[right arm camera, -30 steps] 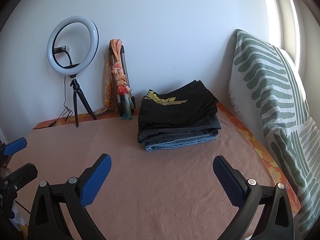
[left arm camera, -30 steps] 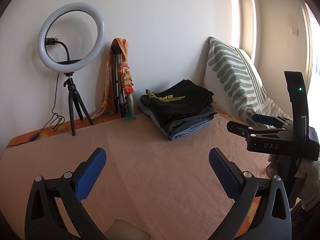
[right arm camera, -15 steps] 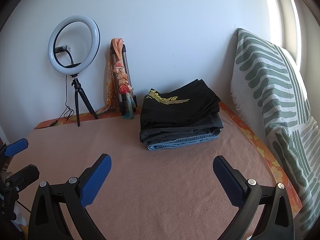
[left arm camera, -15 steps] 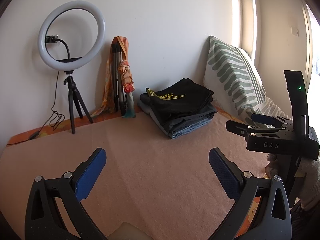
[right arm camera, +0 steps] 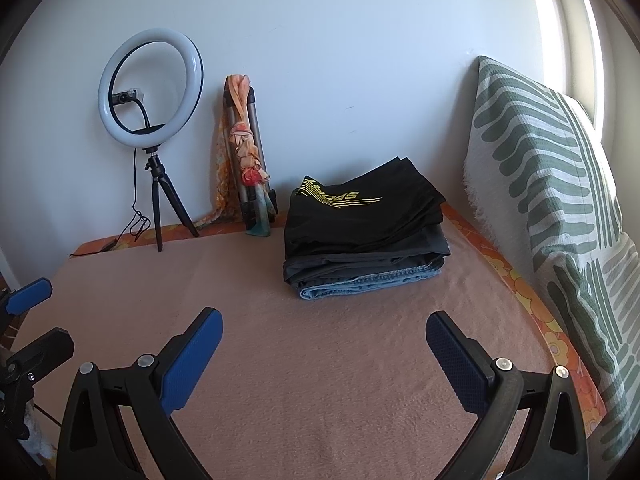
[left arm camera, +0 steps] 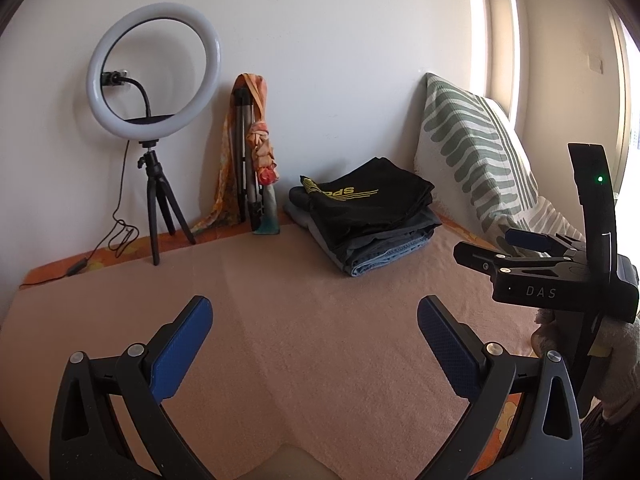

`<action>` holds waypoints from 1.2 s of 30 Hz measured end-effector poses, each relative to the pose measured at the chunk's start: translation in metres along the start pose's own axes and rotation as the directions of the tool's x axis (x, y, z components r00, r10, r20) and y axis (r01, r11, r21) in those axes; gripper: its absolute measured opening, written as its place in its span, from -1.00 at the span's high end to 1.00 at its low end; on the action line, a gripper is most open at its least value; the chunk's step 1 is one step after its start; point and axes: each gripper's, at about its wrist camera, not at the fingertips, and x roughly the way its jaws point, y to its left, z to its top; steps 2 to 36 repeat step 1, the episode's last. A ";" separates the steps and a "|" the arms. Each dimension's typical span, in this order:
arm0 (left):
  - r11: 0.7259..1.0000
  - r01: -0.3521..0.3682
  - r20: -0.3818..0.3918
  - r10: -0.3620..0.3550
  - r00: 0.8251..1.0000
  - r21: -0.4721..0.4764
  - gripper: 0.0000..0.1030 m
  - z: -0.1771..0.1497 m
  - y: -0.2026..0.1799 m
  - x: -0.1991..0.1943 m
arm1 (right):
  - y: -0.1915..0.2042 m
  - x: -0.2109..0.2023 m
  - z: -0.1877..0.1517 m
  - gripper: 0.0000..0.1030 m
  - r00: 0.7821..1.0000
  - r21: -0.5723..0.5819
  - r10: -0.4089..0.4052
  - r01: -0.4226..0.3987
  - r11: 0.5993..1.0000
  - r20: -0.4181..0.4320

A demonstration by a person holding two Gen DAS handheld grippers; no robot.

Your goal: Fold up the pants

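A stack of folded pants [left arm camera: 368, 216] lies at the back of the peach blanket [left arm camera: 304, 336], black pair with yellow lettering on top, blue jeans at the bottom. It also shows in the right wrist view [right arm camera: 364, 236]. My left gripper [left arm camera: 314, 344] is open and empty, well short of the stack. My right gripper [right arm camera: 324, 354] is open and empty, also short of the stack. The right gripper's body shows at the right of the left wrist view [left arm camera: 560, 276]. Part of the left gripper shows at the left edge of the right wrist view [right arm camera: 28, 320].
A ring light on a small tripod [left arm camera: 154, 120] stands at the back left, its cable trailing on the bed. A folded tripod wrapped in an orange scarf [left arm camera: 252, 156] leans on the wall. A green-striped pillow [right arm camera: 560, 184] stands along the right side.
Both grippers have drifted slightly; the stack sits a little differently in each view. Both stay open and empty.
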 end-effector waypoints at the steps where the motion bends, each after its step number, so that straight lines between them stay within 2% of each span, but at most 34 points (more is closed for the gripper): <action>1: 1.000 -0.001 0.001 0.001 1.000 -0.007 -0.98 0.000 0.001 0.000 | 0.000 0.001 0.000 -1.00 1.000 -0.002 -0.001 0.001 1.000 -0.001; 36: 1.000 -0.001 0.001 0.001 1.000 -0.007 -0.98 0.000 0.001 0.000 | 0.000 0.001 0.000 -1.00 1.000 -0.002 -0.001 0.001 1.000 -0.001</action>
